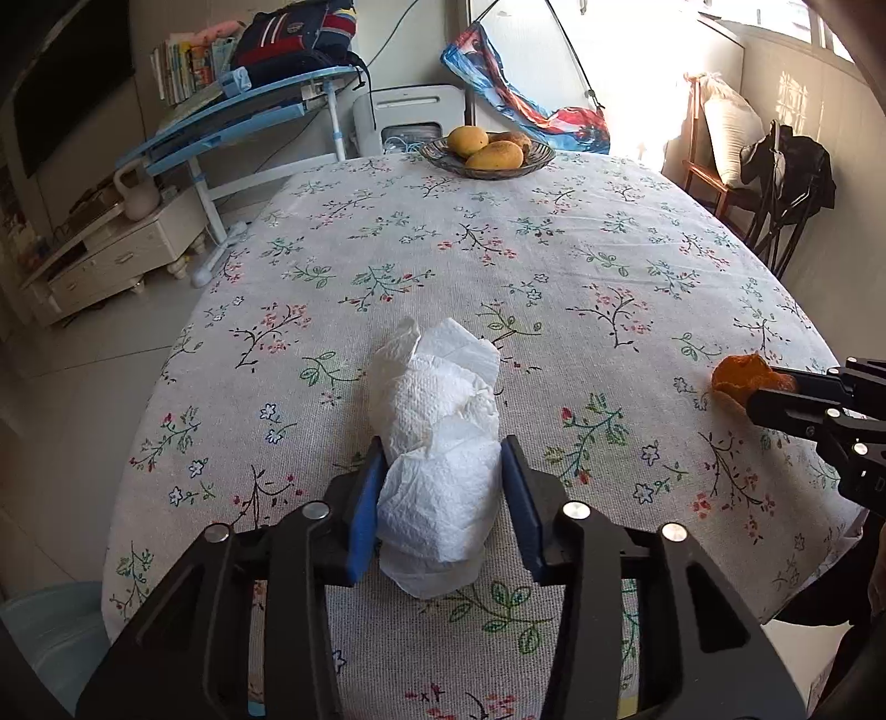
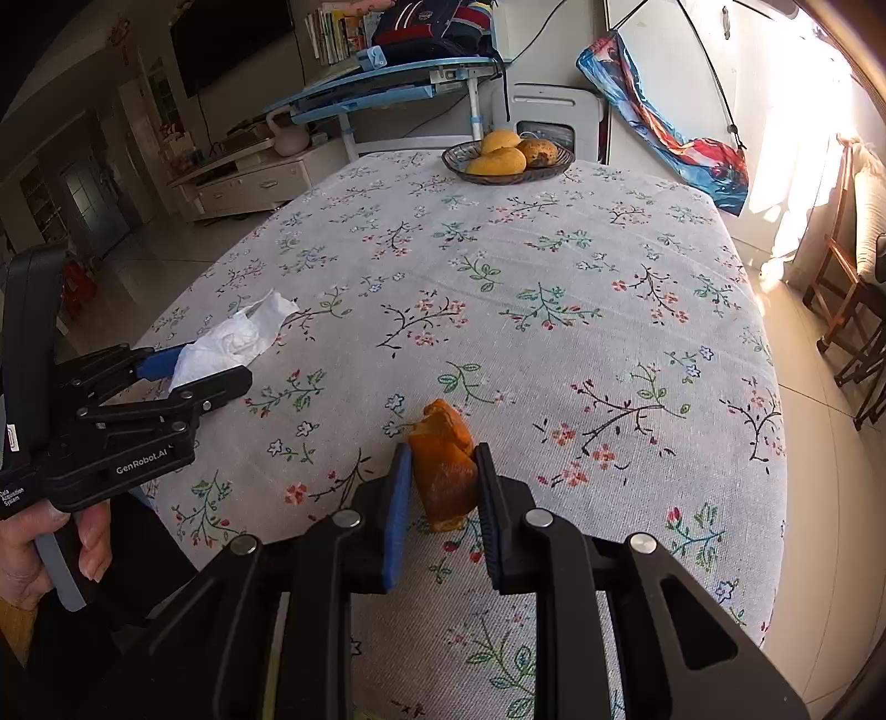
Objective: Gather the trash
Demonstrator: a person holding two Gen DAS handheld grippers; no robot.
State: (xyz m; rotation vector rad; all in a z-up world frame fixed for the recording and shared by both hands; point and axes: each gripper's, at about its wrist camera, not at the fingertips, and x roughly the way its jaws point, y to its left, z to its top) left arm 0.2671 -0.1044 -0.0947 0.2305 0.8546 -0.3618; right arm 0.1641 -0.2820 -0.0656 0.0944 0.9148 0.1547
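On the flowered desk (image 1: pixel 581 232), the left gripper (image 1: pixel 443 498) had its jaws clenched on a crumpled tissue (image 1: pixel 437 437); the right gripper (image 2: pixel 443 498) gripped an orange peel (image 2: pixel 443 465); beyond stood a fruit bowl (image 1: pixel 540 160)

You are working in a home, in a combined living and dining room. Evidence, itemised: a dining table under a floral tablecloth (image 1: pixel 554 266); a bowl of mangoes (image 1: pixel 487 150) at its far end; a blue study desk (image 2: pixel 387 83) carrying a schoolbag (image 1: pixel 299 39) and a row of books (image 1: pixel 188 63); a wall-mounted television (image 2: pixel 232 39) above a cream drawer cabinet (image 1: pixel 122 255); a pale vase (image 2: pixel 288 133) on that cabinet; a wooden chair (image 1: pixel 714 166) with a cushion by the sunlit window; pale tiled flooring.
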